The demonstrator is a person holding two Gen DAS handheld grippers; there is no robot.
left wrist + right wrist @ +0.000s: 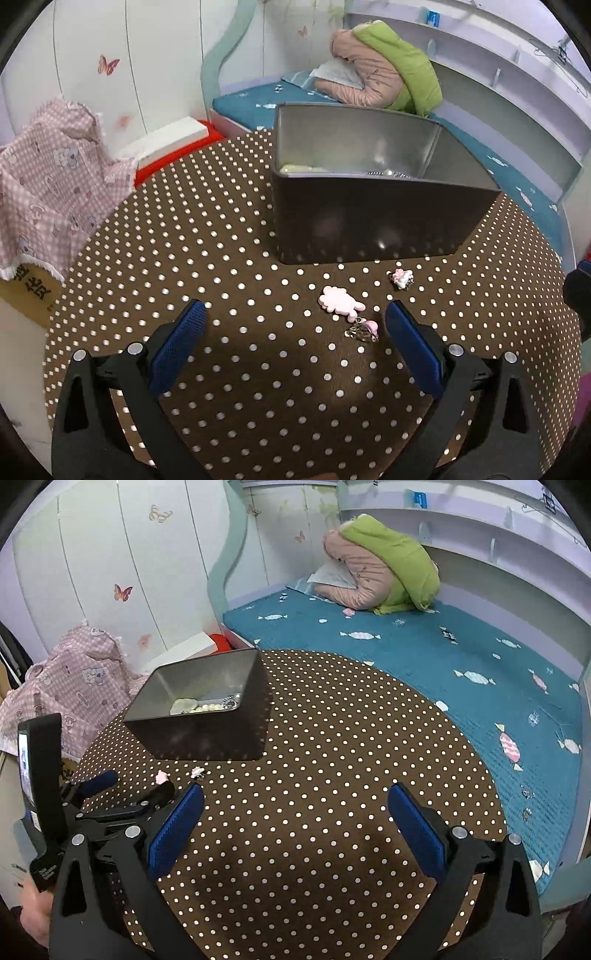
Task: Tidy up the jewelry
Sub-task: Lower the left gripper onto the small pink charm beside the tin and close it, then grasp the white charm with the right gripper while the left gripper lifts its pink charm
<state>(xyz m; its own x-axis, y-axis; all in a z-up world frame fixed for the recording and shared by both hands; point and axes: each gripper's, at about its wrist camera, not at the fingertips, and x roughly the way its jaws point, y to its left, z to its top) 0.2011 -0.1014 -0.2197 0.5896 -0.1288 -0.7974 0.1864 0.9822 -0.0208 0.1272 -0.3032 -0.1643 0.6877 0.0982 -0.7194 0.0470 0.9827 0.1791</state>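
Jewelry partly in the tin [369,221]; we judge the pink charm [340,301] next for our wide-apart, empty left gripper [295,325], while our right gripper [295,808] is apart too

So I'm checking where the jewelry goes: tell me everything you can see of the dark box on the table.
The dark box is an open-topped rectangular tin, dark and slightly glossy outside, dull grey metal inside. It stands upright on the polka-dot tablecloth. On its floor lie pale beads and a silvery piece. Neither gripper touches it.
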